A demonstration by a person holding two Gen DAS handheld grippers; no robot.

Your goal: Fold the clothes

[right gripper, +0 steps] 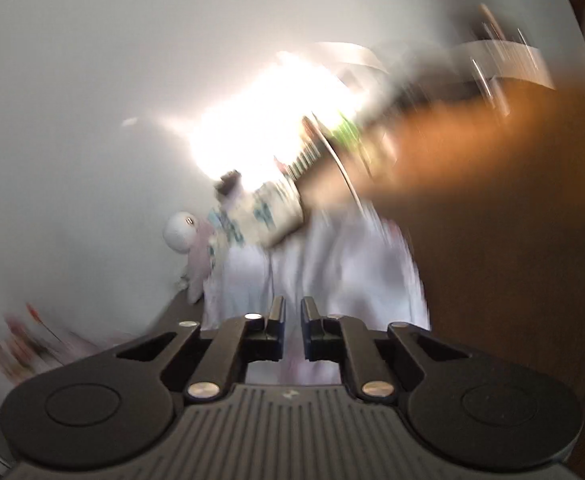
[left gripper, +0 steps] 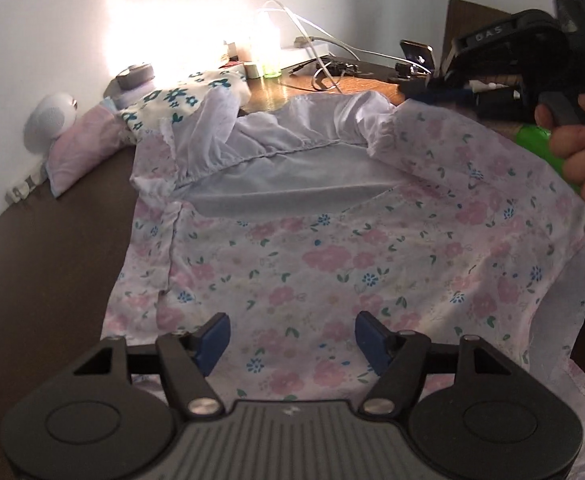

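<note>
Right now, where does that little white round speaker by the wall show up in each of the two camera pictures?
Left wrist view: the white round speaker sits far left, against the wall, beside a folded pink garment.
Right wrist view: the same speaker shows left of centre, small and blurred, low against the wall.
Shared landmark: the folded cloth with blue flowers, just right of the speaker in both.

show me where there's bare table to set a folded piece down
Bare brown table lies left of the floral garment, below the pink cloth bundle. The far edge is crowded: cables, phone, small bottles. The right gripper holds the garment's right side.
</note>
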